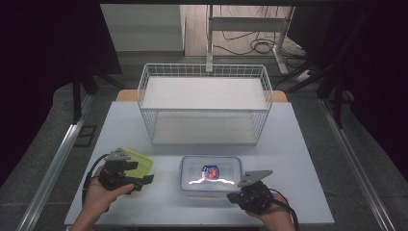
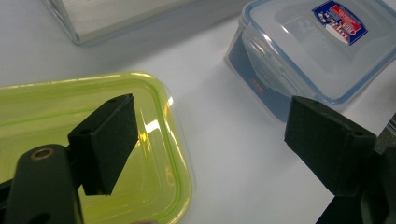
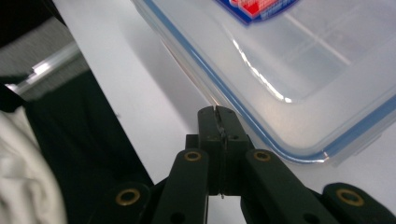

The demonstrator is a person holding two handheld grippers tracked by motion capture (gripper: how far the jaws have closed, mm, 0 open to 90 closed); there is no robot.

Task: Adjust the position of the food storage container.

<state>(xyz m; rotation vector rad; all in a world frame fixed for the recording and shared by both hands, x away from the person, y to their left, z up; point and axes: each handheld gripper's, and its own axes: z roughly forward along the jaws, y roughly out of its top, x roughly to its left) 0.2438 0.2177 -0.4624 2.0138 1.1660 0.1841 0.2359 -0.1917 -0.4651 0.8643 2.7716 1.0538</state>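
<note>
Left hand-held gripper [image 2: 210, 140] gapes wide over the green lid [image 2: 56, 107]; right hand-held gripper [image 3: 218, 116], jaws pressed together empty, sits at five o'clock of the clear lidded container [image 3: 289, 60].

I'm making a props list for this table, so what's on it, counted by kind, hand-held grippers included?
Clear lidded container: 1
Yellow-green container: 1
White wire basket: 1
Hand-held grippers: 2, the left gripper with jaws open and the right gripper with jaws shut
Total: 5
</note>
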